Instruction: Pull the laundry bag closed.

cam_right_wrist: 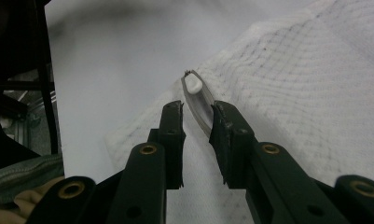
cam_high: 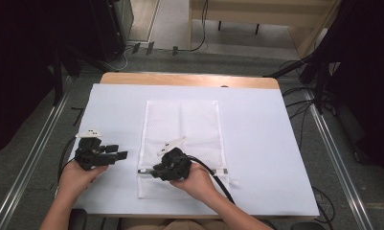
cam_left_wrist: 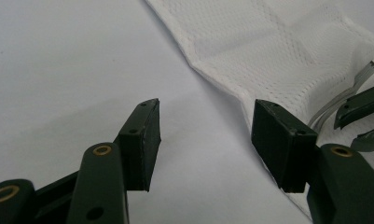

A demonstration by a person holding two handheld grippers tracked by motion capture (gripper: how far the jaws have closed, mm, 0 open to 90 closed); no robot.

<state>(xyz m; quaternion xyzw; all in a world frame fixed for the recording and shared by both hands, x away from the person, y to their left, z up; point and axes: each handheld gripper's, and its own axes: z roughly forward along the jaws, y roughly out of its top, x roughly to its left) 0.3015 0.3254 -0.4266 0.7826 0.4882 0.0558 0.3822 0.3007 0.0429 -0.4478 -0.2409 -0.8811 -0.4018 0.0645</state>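
A white mesh bag [cam_high: 182, 139] lies flat in the middle of the table. A grey zipper [cam_high: 218, 171] runs across its near end. My right gripper [cam_high: 145, 171] points left at the bag's near left corner. In the right gripper view its jaws [cam_right_wrist: 197, 109] stand slightly apart over the grey zipper strip [cam_right_wrist: 201, 114], with the white zipper pull [cam_right_wrist: 193, 84] just beyond the tips. My left gripper [cam_high: 118, 151] rests left of the bag, open over the bare white cover [cam_left_wrist: 205, 112]. The mesh bag's edge [cam_left_wrist: 268, 51] lies just to the right of it.
A white sheet [cam_high: 256, 143] covers the wooden table [cam_high: 189, 79]. Black stands and cables [cam_high: 299, 96] crowd the floor on both sides. In the left gripper view the right gripper's jaw tips [cam_left_wrist: 357, 112] show at the far right.
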